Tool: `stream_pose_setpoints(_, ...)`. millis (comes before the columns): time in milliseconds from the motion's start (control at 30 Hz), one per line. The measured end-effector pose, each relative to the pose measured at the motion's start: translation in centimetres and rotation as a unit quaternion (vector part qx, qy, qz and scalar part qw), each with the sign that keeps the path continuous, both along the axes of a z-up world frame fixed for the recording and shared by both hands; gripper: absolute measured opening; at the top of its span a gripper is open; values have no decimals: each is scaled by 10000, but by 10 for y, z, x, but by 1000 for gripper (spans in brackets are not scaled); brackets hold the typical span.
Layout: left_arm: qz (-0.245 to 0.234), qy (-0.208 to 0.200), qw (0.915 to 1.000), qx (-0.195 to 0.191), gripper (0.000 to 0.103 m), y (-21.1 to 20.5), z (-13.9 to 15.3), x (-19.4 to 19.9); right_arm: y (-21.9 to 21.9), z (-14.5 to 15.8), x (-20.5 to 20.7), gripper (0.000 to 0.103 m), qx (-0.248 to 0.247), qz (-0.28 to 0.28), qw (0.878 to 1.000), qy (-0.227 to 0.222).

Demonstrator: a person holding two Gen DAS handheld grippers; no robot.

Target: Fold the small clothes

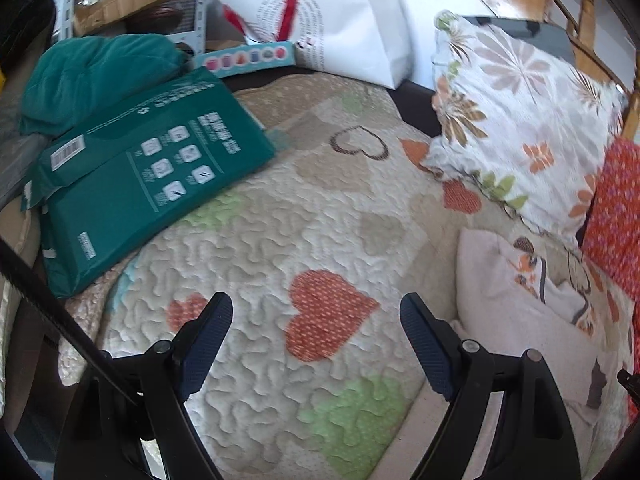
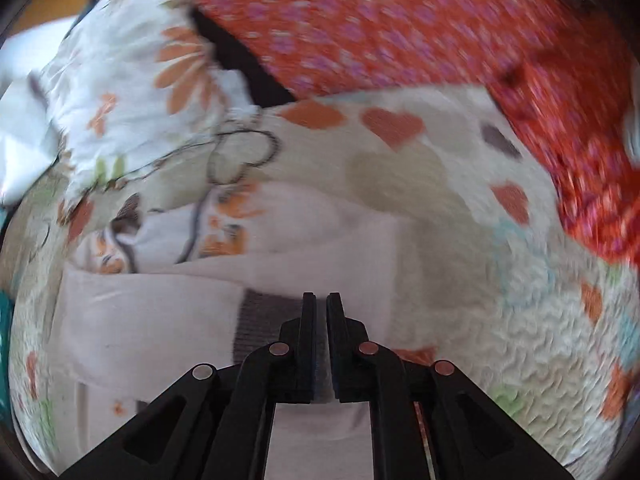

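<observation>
The left wrist view is sharp and shows the far part of the bed [image 1: 280,208], which the right wrist view does not show. There I count one green packet [image 1: 132,184] near the left edge of the bed, one teal cloth bundle [image 1: 92,76] behind it, one narrow box with coloured dots [image 1: 250,57] and one white paper bag [image 1: 344,32] at the far edge. One flowered pillow [image 1: 516,120] leans at the right side, and beside it is one red dotted cushion [image 1: 616,216]. The left gripper [image 1: 316,312] is spread wide above the heart quilt, with nothing between its two fingers. The pale garment [image 1: 516,312] lies on the quilt just to the right of it, near the pillow.

The right wrist view is blurred. It shows the same garment [image 2: 160,312] from near, folded in layers, with a flower print on its upper part and one grey ribbed cuff [image 2: 264,320]. The left view does not show this cuff clearly. The right gripper [image 2: 321,300] has its two fingers almost pressed together just over the cuff; I see no cloth pinched at the tips. The pillow [image 2: 120,92] and the red cushion [image 2: 400,28] fill the top.
</observation>
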State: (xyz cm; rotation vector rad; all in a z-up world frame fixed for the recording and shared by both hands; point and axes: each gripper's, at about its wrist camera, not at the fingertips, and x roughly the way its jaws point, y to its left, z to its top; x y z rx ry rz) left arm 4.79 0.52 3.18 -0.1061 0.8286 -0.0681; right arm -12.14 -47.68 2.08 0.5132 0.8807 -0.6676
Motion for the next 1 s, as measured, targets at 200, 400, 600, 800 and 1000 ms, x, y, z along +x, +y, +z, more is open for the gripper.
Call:
stream_pose_setpoints(200, -441, 166, 9986, 230, 85, -45, -11, 0, -2, -10, -34, 24, 311, 223, 9986, -360)
stream_pose_setpoints(400, -853, 281, 9942, 585, 85, -86, -27, -5, 11, -23, -68, 29, 488, 729, 9948, -525)
stream_pose_setpoints(600, -1388, 334, 9849, 982, 85, -118, -45, -17, 21, -33, -68, 35, 386, 857, 9941, -550)
stream_pose_setpoints(800, -2001, 97, 9754, 920, 85, -152, -41, -40, 23, -35, -63, 43, 633, 933, 9916, -633)
stream_pose_setpoints(1000, -2601, 195, 9596, 1056, 85, -185, -49, -67, 31, -36, -63, 44, 543, 1000, 9920, -547)
